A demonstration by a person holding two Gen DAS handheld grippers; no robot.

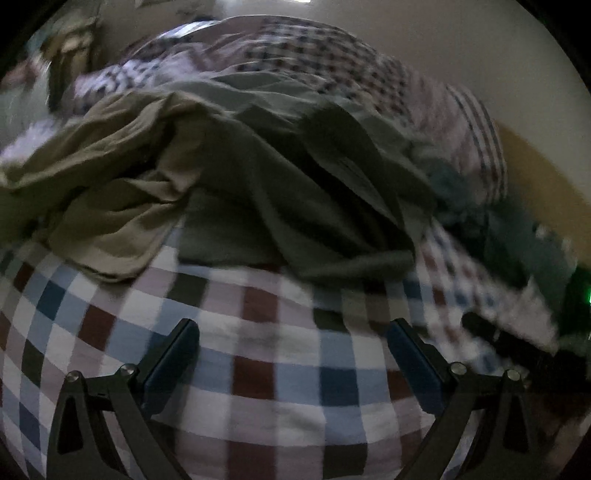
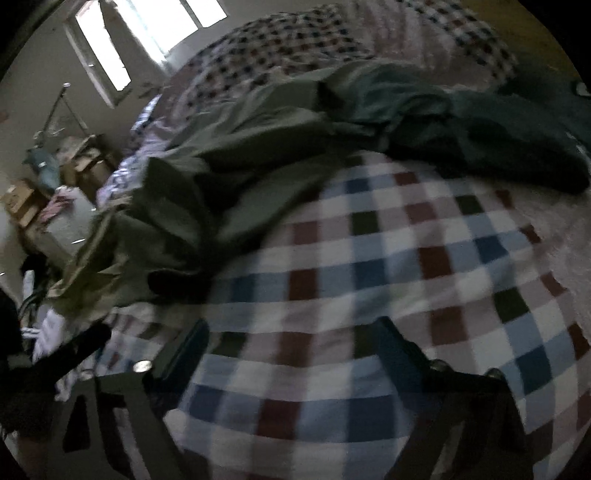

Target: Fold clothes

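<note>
Lying crumpled across a checked blanket [image 1: 280, 369] on a bed, the clothes make one loose heap: an olive-green garment [image 1: 280, 206] in the middle, a lighter khaki piece [image 1: 110, 206] bunched against its left side, and a darker green piece [image 2: 491, 147] trailing off to the right toward the pillow end. The left gripper [image 1: 293, 334] hangs over bare blanket just short of the heap's near edge, its two blue-padded fingers [image 1: 173, 362] spread wide with nothing between them. The right gripper [image 2: 293, 334] is likewise over the blanket, near the lower edge of the olive garment, its fingers set well apart and holding nothing; its view is blurred and dim, so finer detail is hard to read. In the left wrist view a dark bar, the other gripper's finger, shows at the right edge over the blanket. Beyond the bed, in the right wrist view, a bright window [image 2: 147, 33] lights a wall, and cardboard boxes [image 2: 22, 201] and other clutter stand on the floor beside the bed.
</note>
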